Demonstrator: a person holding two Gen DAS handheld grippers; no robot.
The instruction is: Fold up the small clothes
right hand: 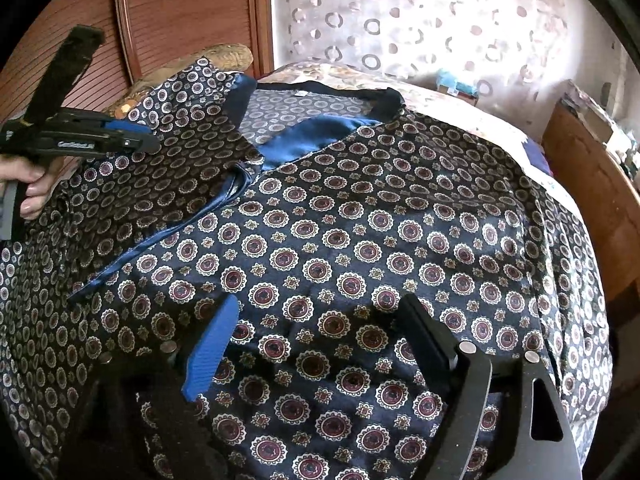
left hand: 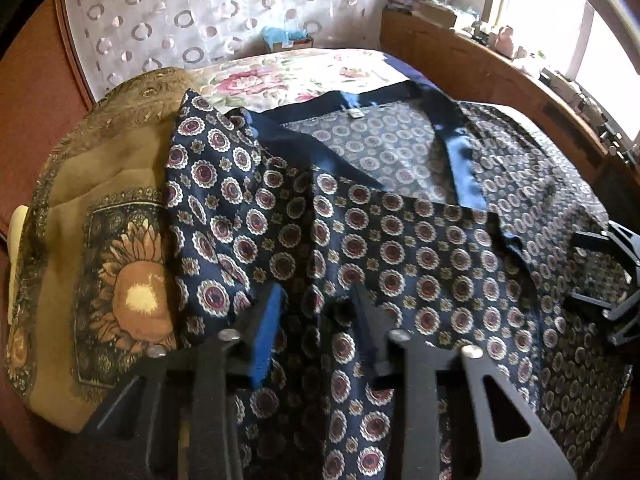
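left gripper (left hand: 316, 300): nearest to us in the left wrist view, jaws partly apart with a raised ridge of the garment (left hand: 400, 248) between them; we can't tell if the pads actually bite the cloth.
right gripper (right hand: 320, 320): jaws wide apart, hovering over the garment's front panel, holding nothing.
step: we judge this an early fold. The garment lies open-fronted and mostly flat, and its left side is bunched up rather than folded.
next move: we'd say the left jaws need to pinch that ridge firmly, then carry the side panel across toward the garment's middle. The right gripper should pin or take the opposite edge so the slippery cloth doesn't drag.
garment: dark navy, sheen like satin, repeating round medallions in red and white. It has a plain blue band (left hand: 460, 152) along the front opening and neckline, a paler inside face and a small white label at the neck.
hand (right hand: 34, 188): at the garment's left edge in the right wrist view, gripping the left tool's handle.
cushion (left hand: 112, 264): left of the garment, olive fabric with a sunflower print, soft and rounded.
bedspread (left hand: 280, 76): beyond the garment's neckline, pale floral.
headboard (left hand: 500, 64): right of the garment, brown wood.
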